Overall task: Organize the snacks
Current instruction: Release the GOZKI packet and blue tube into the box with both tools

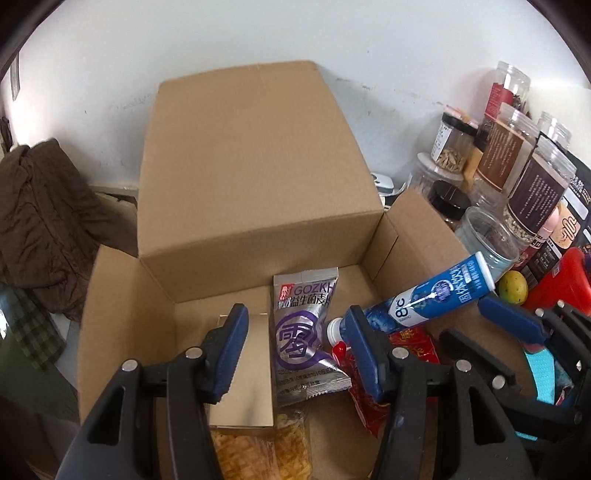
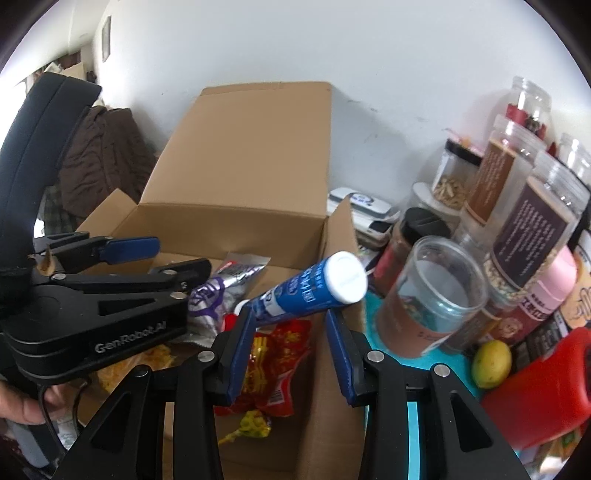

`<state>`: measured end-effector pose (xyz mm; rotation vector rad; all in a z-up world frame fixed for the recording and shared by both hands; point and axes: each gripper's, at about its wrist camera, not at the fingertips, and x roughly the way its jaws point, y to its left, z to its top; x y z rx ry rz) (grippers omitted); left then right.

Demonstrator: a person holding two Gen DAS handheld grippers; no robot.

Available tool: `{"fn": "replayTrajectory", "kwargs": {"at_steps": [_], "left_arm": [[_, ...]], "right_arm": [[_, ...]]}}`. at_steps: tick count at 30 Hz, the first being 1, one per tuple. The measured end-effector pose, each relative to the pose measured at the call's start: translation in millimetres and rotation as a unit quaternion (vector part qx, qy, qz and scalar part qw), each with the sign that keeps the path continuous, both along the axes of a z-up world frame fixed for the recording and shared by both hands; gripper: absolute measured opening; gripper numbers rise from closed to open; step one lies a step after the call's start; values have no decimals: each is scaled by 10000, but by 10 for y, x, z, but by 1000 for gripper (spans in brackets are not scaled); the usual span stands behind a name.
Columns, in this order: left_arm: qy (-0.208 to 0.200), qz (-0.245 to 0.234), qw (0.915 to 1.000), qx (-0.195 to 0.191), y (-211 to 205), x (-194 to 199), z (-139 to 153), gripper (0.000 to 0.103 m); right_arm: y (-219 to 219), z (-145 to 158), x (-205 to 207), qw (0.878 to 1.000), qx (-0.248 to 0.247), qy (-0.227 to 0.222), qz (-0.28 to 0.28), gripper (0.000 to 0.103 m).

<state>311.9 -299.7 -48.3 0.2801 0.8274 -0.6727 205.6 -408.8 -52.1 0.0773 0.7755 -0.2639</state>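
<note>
Box (image 1: 236, 192): brown cardboard, flaps open.
Tube (image 1: 436, 295): blue, white-capped, tilted across right wall.
Pouch (image 1: 306, 332): silver-purple, inside.

To your far left a brown jacket (image 1: 44, 221) hangs against the white wall (image 1: 258, 33). On the right, clear plastic jars (image 2: 524, 206) crowd the teal worktop (image 2: 373, 317), with a yellow-green fruit (image 2: 492, 363) beside a red container (image 2: 543, 391).

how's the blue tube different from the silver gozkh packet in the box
The blue tube is a rigid cylinder with a white cap; the silver packet is a flat foil pouch. The tube leans tilted on the cardboard box's right wall, cap sticking out; the packet lies wholly inside. Both carry printed labels.
</note>
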Motion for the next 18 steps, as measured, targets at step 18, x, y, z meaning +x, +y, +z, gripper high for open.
{"fn": "replayTrajectory", "kwargs": {"at_steps": [18], "left_arm": [[-518,-244,9974,-431,358,-490,630,54]], "right_arm": [[231,504,-398,9955,-623,-666,-240,40]]}}
